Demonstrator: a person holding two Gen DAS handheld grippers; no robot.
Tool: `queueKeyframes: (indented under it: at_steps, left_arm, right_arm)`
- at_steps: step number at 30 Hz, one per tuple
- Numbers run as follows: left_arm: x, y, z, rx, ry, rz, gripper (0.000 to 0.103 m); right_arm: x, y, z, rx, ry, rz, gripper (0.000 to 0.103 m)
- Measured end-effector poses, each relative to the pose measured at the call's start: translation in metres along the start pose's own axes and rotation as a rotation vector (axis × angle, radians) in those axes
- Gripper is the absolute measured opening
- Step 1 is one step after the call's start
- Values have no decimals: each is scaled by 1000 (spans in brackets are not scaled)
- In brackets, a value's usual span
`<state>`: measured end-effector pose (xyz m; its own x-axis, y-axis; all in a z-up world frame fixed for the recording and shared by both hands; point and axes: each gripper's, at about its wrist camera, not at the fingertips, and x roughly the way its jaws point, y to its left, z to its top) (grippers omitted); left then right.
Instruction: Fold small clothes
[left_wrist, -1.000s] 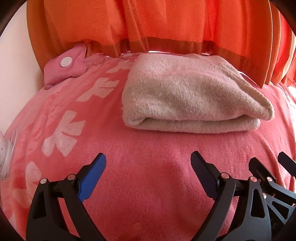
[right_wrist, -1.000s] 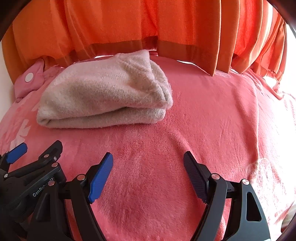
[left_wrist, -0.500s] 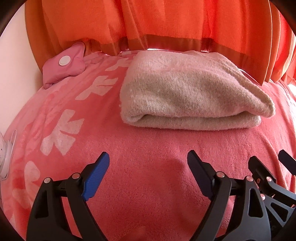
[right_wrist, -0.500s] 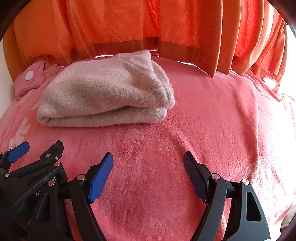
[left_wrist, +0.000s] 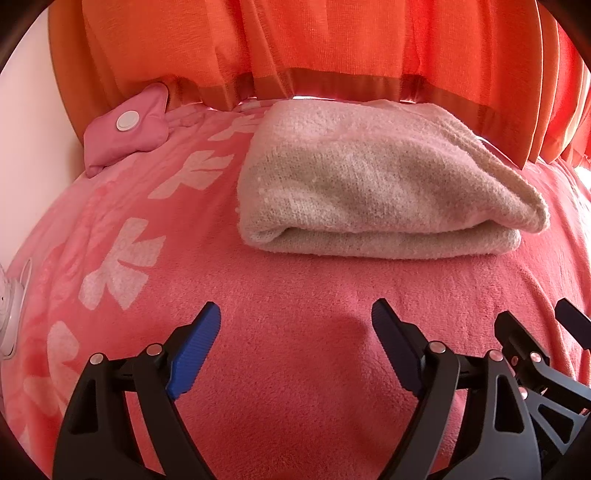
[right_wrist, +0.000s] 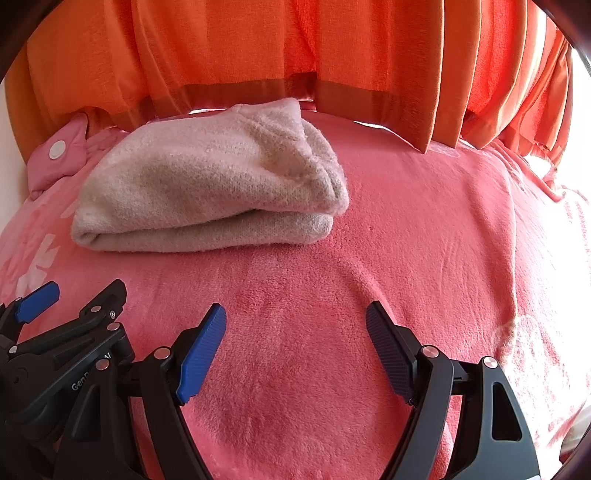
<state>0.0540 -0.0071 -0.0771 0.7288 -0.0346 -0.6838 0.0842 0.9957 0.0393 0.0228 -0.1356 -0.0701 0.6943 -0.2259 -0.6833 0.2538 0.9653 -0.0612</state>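
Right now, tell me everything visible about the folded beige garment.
The folded beige garment is a fuzzy, knitted-looking piece in pale beige-pink, folded into a thick, flat bundle with layered edges facing the cameras. It lies on the pink blanket, its far edge near the orange curtain. Neither gripper touches it.

beige garment (left_wrist: 373, 192) | pink blanket (left_wrist: 295, 295), white floral print | orange curtain (left_wrist: 332, 44)

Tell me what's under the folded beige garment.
The folded beige garment rests on the pink blanket. Whether anything lies beneath or inside its folds is hidden. Both grippers are open, apart from it.
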Motion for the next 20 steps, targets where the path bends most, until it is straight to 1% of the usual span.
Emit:
queueKeyframes:
  at_steps: [8, 15, 20]
  left_arm:
    - [6, 3, -1, -32, 29, -18, 81]
    - [6, 3, -2, -31, 17, -1, 81]
    - [4, 0, -2, -10, 1, 10, 81]
  right_arm:
    - [1, 2, -1, -3, 3, -6, 76]
    - [1, 3, -2, 3, 3, -10, 76]
    - [1, 3, -2, 5, 4, -14, 76]
